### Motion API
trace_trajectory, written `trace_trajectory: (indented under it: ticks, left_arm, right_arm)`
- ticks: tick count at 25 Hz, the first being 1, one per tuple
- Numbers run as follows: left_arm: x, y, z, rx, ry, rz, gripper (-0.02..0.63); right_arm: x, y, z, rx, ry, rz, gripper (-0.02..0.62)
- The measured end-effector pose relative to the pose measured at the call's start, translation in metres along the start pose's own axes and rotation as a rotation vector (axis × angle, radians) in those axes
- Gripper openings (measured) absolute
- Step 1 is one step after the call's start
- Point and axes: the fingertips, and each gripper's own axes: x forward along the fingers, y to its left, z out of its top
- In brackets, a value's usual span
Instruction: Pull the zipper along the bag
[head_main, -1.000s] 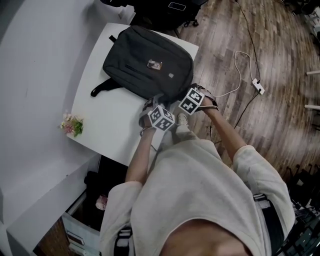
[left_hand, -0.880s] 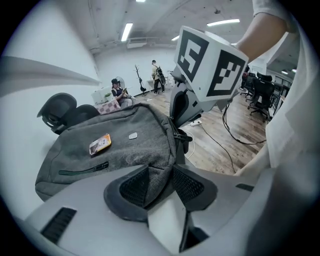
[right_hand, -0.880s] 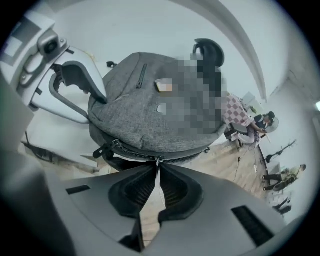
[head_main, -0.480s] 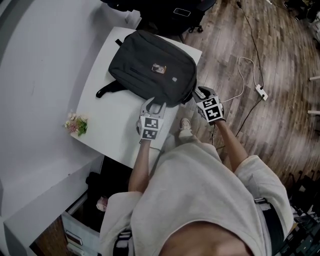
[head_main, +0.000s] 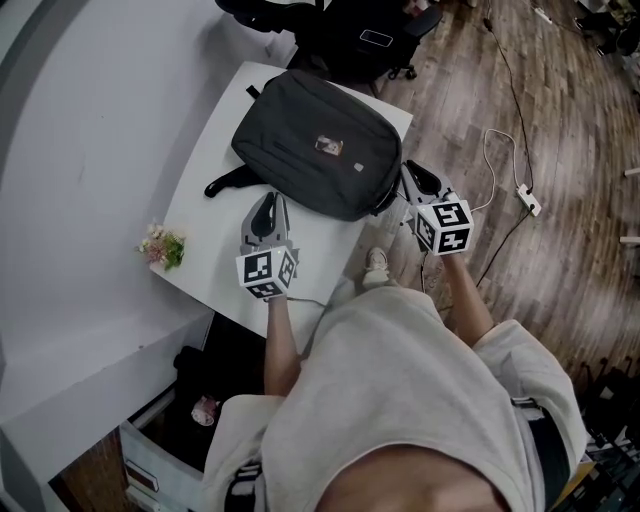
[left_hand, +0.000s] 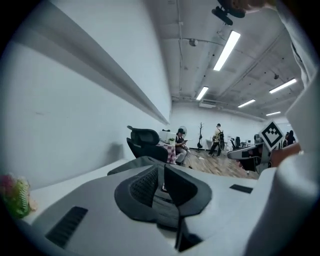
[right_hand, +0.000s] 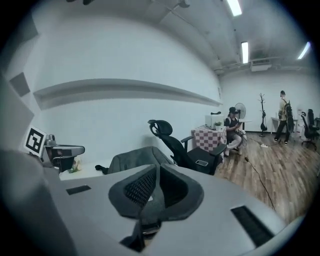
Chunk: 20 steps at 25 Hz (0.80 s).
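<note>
A dark grey bag lies flat on the white table, a strap trailing off its left end. My left gripper hovers over bare table just left of the bag's near corner, not touching it. My right gripper hangs off the table's right edge beside the bag's right end, also clear of it. Both pairs of jaws are closing, pads nearly together with nothing between them. The left gripper view shows the bag low behind its jaws. In the right gripper view, the bag lies beyond the jaws.
A small bunch of flowers sits at the table's left edge. A black office chair stands beyond the far end. A white cable and power strip lie on the wooden floor to the right. People are at the room's far end.
Both grippers left the bag's near edge and drew apart, the left out over the table and the right off the table's right side. Their jaws opened, then closed empty.
</note>
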Motion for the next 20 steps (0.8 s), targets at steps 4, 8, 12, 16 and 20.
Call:
trace_trajectory:
  ticks: [4,8,12,16,20]
  left_arm:
    - [-0.012,0.013,0.014,0.014,-0.028,0.045,0.035]
    - [-0.019,0.012,0.016,0.033,-0.028,0.052,0.026]
    - [-0.019,0.005,0.021,0.055,-0.03,0.041,0.026]
    - [-0.017,0.001,0.024,0.068,-0.033,0.037,0.026]
    - [-0.018,0.001,0.022,0.074,-0.03,0.044,0.026]
  right_arm:
    - [-0.01,0.01,0.018,-0.034,-0.04,0.024,0.014]
    - [-0.017,0.012,0.026,-0.046,-0.063,0.004,0.014]
    - [-0.02,0.01,0.03,-0.048,-0.079,-0.009,0.014]
    - [-0.022,0.008,0.032,-0.049,-0.085,-0.02,0.014]
    - [-0.025,0.006,0.032,-0.05,-0.087,-0.025,0.014]
